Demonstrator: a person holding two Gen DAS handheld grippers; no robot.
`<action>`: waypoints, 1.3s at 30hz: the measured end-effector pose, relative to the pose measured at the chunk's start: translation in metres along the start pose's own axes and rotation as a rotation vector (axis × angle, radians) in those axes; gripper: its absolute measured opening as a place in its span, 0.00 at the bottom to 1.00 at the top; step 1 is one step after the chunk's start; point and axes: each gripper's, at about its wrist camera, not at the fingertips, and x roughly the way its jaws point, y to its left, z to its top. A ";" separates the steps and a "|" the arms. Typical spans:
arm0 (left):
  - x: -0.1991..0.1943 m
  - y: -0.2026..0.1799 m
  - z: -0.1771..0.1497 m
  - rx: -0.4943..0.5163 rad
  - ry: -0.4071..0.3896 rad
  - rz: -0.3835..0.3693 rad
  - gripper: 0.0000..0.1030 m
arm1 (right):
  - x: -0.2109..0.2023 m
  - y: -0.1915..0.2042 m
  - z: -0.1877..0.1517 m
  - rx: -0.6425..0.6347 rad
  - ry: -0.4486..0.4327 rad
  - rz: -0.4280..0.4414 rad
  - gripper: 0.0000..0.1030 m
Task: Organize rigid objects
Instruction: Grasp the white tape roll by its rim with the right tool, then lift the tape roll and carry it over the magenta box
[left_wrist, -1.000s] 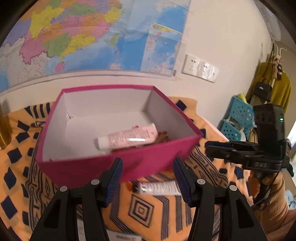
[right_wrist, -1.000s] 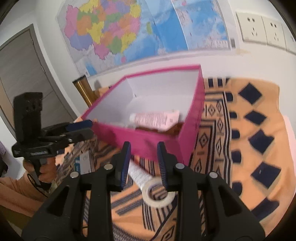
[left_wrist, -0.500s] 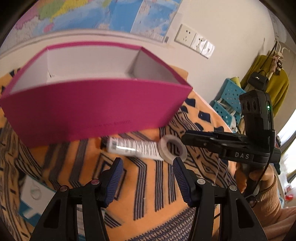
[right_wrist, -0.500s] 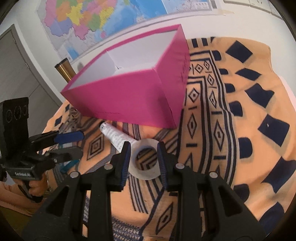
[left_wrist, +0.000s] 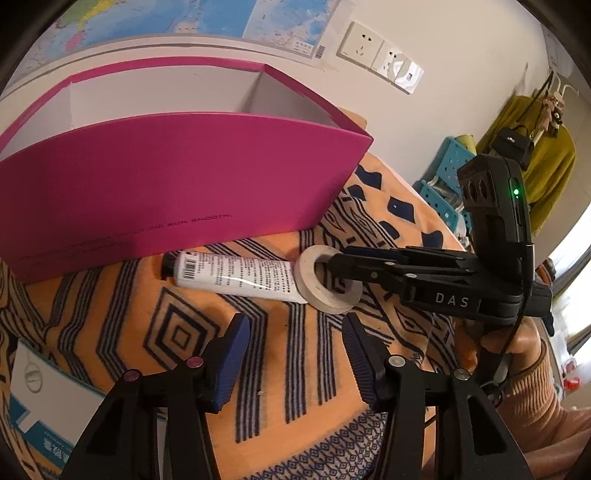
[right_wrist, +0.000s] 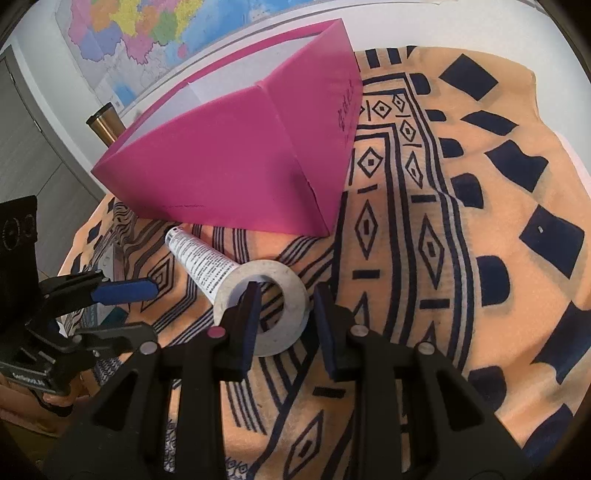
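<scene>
White tape roll straddled by narrow right hand-held gripper; could skid into tube. Left hand-held gripper closing, empty.

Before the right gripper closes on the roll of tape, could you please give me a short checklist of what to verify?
1. Right gripper straddles the wall of the beige cardboard tape roll, one finger in the hole: ok.
2. Its pads press the roll: cannot tell.
3. White printed plastic tube touches the roll, so it may shift: not ok.
4. Left gripper, jaws closing with nothing between them, is clear of both: ok.
5. Open magenta cardboard box is upright: ok.
</scene>
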 end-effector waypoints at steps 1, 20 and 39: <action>0.002 -0.001 0.000 0.002 0.005 -0.004 0.49 | 0.000 0.000 0.000 -0.001 -0.001 -0.002 0.31; 0.017 -0.009 0.004 0.012 0.047 -0.037 0.39 | -0.001 0.013 -0.004 -0.069 -0.014 -0.076 0.17; -0.002 -0.015 0.008 0.039 -0.013 -0.026 0.26 | -0.024 0.043 -0.007 -0.104 -0.086 -0.037 0.17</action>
